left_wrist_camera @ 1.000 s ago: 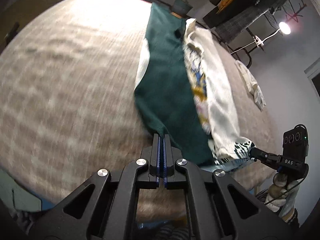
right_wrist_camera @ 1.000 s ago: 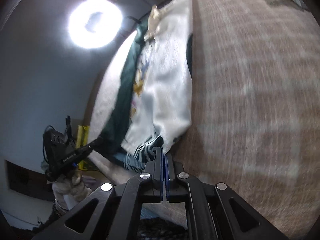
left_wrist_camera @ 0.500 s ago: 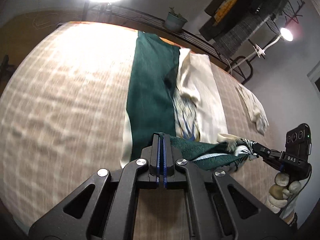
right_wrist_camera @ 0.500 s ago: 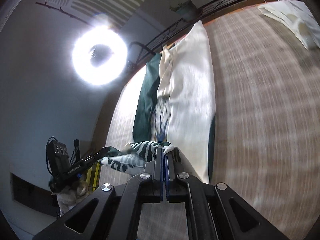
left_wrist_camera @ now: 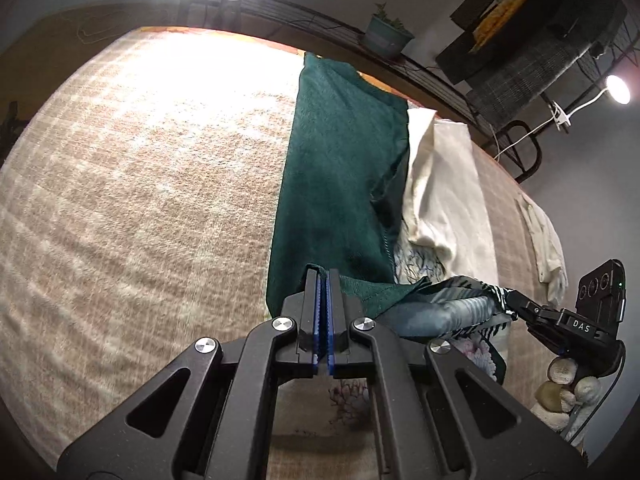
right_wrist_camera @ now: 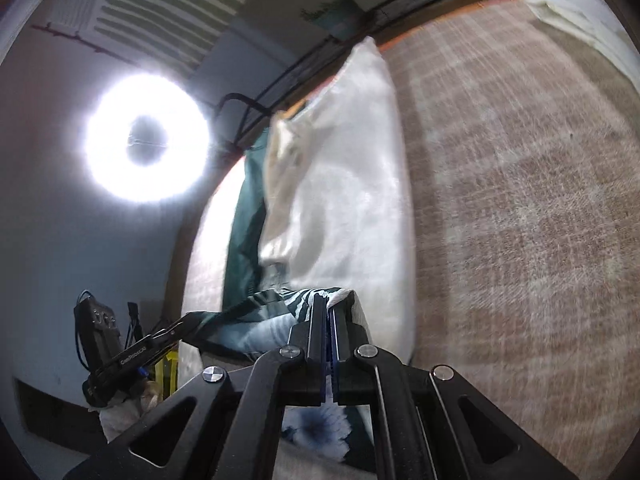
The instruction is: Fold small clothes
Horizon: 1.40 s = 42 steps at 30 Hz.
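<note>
Left gripper (left_wrist_camera: 322, 280) is clamping, jaws fully closed, one corner of the long dark-green and cream garment with printed lining (left_wrist_camera: 340, 184); right gripper (right_wrist_camera: 329, 304) is pinching the opposite corner, jaws likewise closed. The hem is hanging stretched between the two sets of fingertips, raised above the beige woven table covering (left_wrist_camera: 140, 200), while the rest of the garment is lying flat ahead of the fingers, extending toward the table's far edge. A second cream cloth (left_wrist_camera: 546, 236) is lying apart.
</note>
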{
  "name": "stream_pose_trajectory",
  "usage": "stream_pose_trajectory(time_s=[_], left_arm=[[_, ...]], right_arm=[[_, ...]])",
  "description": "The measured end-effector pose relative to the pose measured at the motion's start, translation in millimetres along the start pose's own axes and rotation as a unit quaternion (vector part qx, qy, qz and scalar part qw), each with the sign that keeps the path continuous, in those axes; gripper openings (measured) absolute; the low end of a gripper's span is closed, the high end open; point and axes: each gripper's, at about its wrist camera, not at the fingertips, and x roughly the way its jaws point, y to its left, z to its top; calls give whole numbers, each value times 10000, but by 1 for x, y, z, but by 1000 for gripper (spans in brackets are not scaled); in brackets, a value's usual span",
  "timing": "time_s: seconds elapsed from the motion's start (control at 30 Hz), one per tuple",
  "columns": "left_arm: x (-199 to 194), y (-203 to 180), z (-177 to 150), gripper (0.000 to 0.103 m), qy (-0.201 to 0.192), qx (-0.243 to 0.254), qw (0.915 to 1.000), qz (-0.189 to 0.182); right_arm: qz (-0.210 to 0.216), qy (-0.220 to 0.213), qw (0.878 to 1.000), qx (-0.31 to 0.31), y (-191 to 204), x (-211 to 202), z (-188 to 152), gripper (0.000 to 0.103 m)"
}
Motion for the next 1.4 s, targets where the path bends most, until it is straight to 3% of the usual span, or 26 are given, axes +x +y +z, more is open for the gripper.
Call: stream_pose_trajectory(time_s=[0.3, 0.33, 0.37, 0.4, 0.43, 0.47, 0.57, 0.97, 1.27, 1.4], left_arm=[[14, 2, 13, 2, -97, -109, 9999, 35], [13, 2, 14, 9, -83, -138, 9999, 16], [12, 2, 16, 24, -93, -156, 9998, -1], [10, 2, 17, 34, -127, -160, 9998, 9], [5, 3, 18, 51, -262, -164, 9995, 49], [2, 3, 17, 56, -338, -172, 9993, 64], [-5, 7, 19, 57, -417, -186, 9990, -3], [-1, 6, 38, 56, -579, 113, 9975, 398], [37, 10, 93, 56, -536, 32, 9978, 396], [62, 9, 119, 56, -519, 262, 9974, 437]], right_arm=[[-46, -145, 9998, -141, -8, -6, 9, 4], [-88, -153, 9997, -146, -8, -8, 10, 10], [-108, -181, 9997, -145, -10, -13, 10, 30], [-153, -247, 9995, -157, -9, -16, 10, 36], [-208, -288, 9991, -209, -8, -19, 10, 36], [-253, -298, 9989, -259, -8, -21, 10, 36], [-349, -289, 9981, -408, -5, -25, 6, 34], [-808, -304, 9940, -672, 3, -27, 12, 37], [-1368, -333, 9838, -1110, 11, -7, 66, 47], [-1437, -414, 9796, -1341, 11, 8, 101, 51]])
